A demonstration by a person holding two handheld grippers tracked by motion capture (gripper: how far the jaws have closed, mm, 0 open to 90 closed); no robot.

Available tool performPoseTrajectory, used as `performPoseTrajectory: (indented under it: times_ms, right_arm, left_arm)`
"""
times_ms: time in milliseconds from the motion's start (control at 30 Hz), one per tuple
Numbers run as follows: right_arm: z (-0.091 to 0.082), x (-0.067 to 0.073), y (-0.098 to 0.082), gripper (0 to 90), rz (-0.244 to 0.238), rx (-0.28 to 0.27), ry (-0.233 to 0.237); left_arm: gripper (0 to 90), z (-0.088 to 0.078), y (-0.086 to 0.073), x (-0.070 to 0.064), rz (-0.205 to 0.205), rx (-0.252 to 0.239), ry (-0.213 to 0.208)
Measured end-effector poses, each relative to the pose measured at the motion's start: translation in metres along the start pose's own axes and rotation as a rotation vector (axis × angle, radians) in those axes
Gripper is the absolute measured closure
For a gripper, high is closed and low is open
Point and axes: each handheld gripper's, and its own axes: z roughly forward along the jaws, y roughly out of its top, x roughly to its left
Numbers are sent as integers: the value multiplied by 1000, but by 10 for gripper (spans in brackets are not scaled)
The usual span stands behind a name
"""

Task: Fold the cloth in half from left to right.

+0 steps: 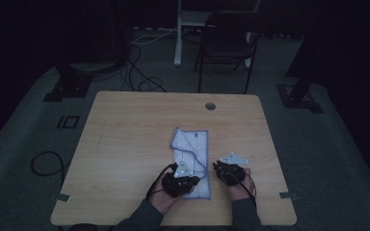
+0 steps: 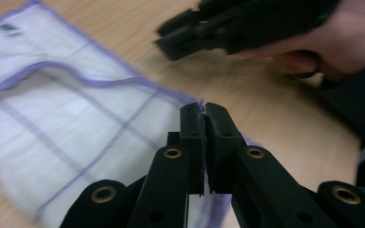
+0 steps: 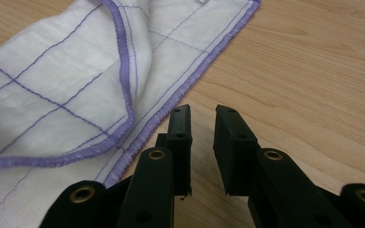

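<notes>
A white cloth [image 1: 191, 147] with purple edging and thin purple grid lines lies folded on the wooden table [image 1: 125, 139], near the front middle. My left gripper [image 1: 189, 179] sits at the cloth's near end. In the left gripper view its jaws [image 2: 204, 111] are closed together, with a bit of the cloth's [image 2: 76, 109] purple hem pinched at their tips. My right gripper [image 1: 222, 169] rests just right of the cloth. Seen in the right gripper view, it [image 3: 202, 116] stands open over bare wood beside the cloth's [image 3: 62, 80] edge, nothing between its fingers.
A round cable hole [image 1: 210, 106] is set near the table's far edge. A dark folding chair [image 1: 226, 45] and a white post [image 1: 178, 33] stand behind the table. Cables [image 1: 46, 163] lie on the floor at the left. The room is dim.
</notes>
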Motion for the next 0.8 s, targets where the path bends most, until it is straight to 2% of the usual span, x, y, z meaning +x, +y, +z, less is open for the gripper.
performPoseTrajectory:
  times_ms: [167, 300, 367, 500, 800]
  right_arm:
    - [0, 0, 0, 775, 2, 1, -3]
    - [0, -1, 0, 774, 4, 0, -4]
    - [0, -2, 0, 774, 6, 0, -4]
    - [-1, -1, 1, 773, 6, -7, 3]
    - [-3, 7, 9, 765, -37, -45, 32]
  left_arm:
    - [868, 6, 6, -13, 31, 8, -46]
    - [798, 3, 10, -16, 27, -30, -87]
    - [768, 0, 10, -15, 32, -44, -82]
    - [764, -4, 10, -9, 23, -43, -53]
    - [760, -9, 4, 7, -7, -35, -2]
